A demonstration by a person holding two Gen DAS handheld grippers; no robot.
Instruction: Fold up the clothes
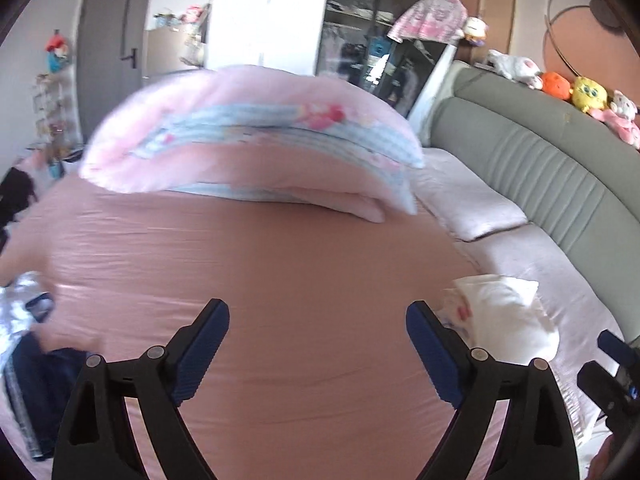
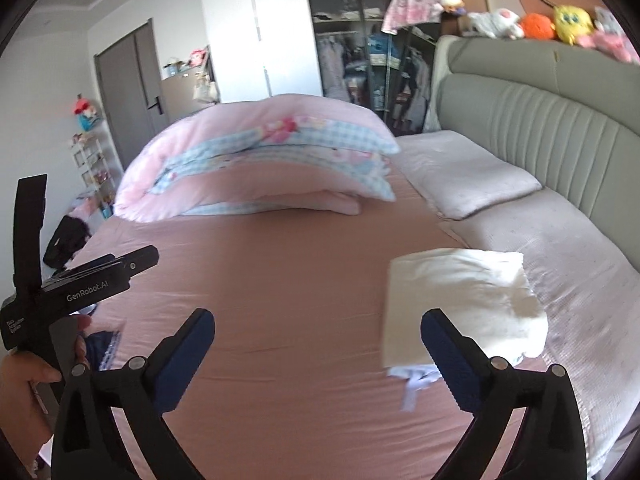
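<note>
The left gripper (image 1: 318, 316) has its jaws wide apart, and nothing is between them; under them is only the pink sheet of the bed (image 1: 260, 264). The right gripper (image 2: 318, 326) also has its jaws wide apart and empty.

One folded white garment (image 2: 460, 300) lies on the bed, near the right side, just beside the right finger of the right gripper. A small pale strip of cloth sticks out from under its near edge. In the left wrist view the same garment (image 1: 504, 312) lies to the right of the left gripper, apart from its fingers.

At the left edge of the bed there is a heap of unfolded clothes (image 1: 28, 344), dark blue and pale; how many pieces are in it I cannot tell.

One folded pink quilt (image 2: 256, 160) with a blue checked lining lies across the far part of the bed. Two pale pillows (image 2: 468, 176) lie in a row along the grey padded headboard (image 2: 540, 120). On top of the headboard sits a row of plush toys (image 2: 568, 22); I count about five, but the edge is blurred.

In the right wrist view a hand (image 2: 24, 392) holds the left gripper at the lower left. Behind the bed stand a white wardrobe (image 2: 256, 36) and an open closet (image 2: 360, 52) with hanging clothes.
</note>
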